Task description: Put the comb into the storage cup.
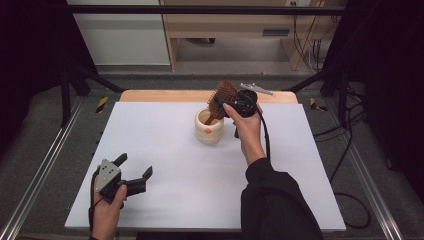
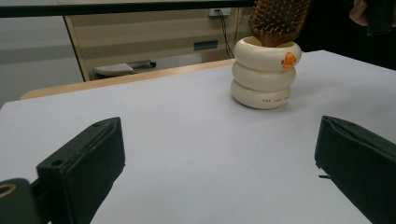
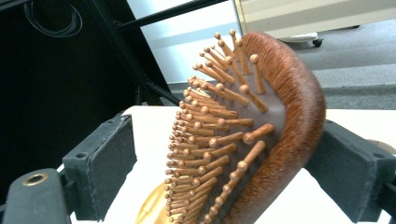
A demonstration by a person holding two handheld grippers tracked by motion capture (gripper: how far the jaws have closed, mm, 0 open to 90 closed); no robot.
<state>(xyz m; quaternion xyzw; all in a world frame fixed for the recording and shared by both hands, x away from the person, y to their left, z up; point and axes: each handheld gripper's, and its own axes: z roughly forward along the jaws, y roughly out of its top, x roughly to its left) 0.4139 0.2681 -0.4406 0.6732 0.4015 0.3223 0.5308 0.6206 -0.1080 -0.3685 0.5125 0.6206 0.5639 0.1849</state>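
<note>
The wooden hairbrush [image 3: 261, 135], light, rigid and best gripped by its solid rim rather than the pins, stands handle-down in the cream cup [image 1: 209, 127] at the table's 12 o'clock, between the spread jaws of the right gripper [image 1: 231, 102]; the left gripper [image 1: 134, 172] rests spread at 7 o'clock.

Black sleeve [image 1: 280, 200] right of left gripper [image 1: 134, 171]; that gripper black, grey three-cornered plate [image 1: 108, 174] on top, screw holes in jaws.
</note>
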